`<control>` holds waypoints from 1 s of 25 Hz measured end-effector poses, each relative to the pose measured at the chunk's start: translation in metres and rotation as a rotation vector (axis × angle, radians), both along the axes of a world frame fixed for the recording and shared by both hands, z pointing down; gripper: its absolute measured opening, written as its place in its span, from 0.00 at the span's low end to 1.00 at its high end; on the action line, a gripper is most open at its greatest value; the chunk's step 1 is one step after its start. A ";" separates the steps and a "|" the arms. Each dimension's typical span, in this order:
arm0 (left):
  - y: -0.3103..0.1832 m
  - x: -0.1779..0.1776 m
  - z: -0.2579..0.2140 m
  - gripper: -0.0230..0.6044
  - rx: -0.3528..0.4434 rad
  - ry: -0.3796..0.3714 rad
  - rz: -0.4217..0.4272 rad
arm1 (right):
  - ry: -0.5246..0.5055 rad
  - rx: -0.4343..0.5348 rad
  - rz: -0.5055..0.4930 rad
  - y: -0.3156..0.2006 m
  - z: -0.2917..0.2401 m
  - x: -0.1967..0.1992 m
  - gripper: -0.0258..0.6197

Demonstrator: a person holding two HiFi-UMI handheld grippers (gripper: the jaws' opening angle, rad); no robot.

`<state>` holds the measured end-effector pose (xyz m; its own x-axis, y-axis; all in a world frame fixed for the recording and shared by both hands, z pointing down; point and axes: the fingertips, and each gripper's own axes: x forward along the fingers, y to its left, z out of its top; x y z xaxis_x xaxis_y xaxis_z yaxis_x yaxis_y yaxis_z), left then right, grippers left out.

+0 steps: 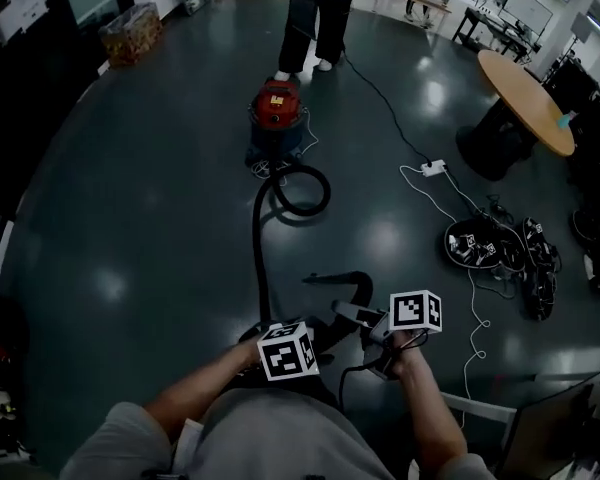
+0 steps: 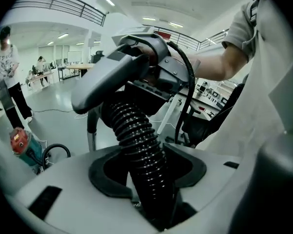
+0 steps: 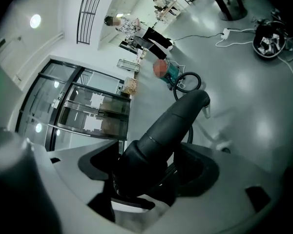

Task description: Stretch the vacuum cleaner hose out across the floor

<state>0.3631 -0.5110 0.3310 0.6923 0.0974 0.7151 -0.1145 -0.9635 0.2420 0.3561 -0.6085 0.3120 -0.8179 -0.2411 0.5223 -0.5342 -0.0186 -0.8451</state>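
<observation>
1. Closest to the wearer, the left gripper [image 2: 146, 172] is clamped on the black ribbed plastic hose [image 2: 136, 135]. Its pads sit against both sides of the hose, which rises out from between the jaws.
2. Just beside it, the right gripper [image 3: 147, 172] has its jaws spread wide around the thick cuff of the dark grey curved plastic handle [image 3: 173, 123] at the hose's end. The cuff lies between the pads with slivers of gap on either side, so nothing is squeezed.
3. In the head view both grippers are low in front of the wearer's body and close together, with their marker cubes facing up.
4. From the left gripper the hose runs almost straight away over the dark glossy floor [image 1: 130, 198]. It then curls into one loop just short of the machine.
5. The red-lidded, blue-bodied canister vacuum cleaner [image 1: 277, 118] stands upright, well apart from the grippers, with the loop touching the floor beside its base.
6. Just behind it stands a person in dark trousers [image 1: 315, 28]. From near their feet a thin black cable [image 1: 380, 103] slants right to a white power strip [image 1: 433, 168].
7. Farther right stands a round wooden-topped table [image 1: 525, 88].
</observation>
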 end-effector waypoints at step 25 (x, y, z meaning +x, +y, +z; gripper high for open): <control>0.050 -0.243 0.011 0.35 0.141 -0.116 0.458 | 0.527 0.695 -0.383 0.118 -0.048 -0.189 0.56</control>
<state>0.1197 -0.4610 0.3415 0.5159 0.2694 0.8132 0.3098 -0.9437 0.1160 0.1675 -0.4907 0.2639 -0.6063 -0.4011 0.6867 -0.7152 0.6526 -0.2502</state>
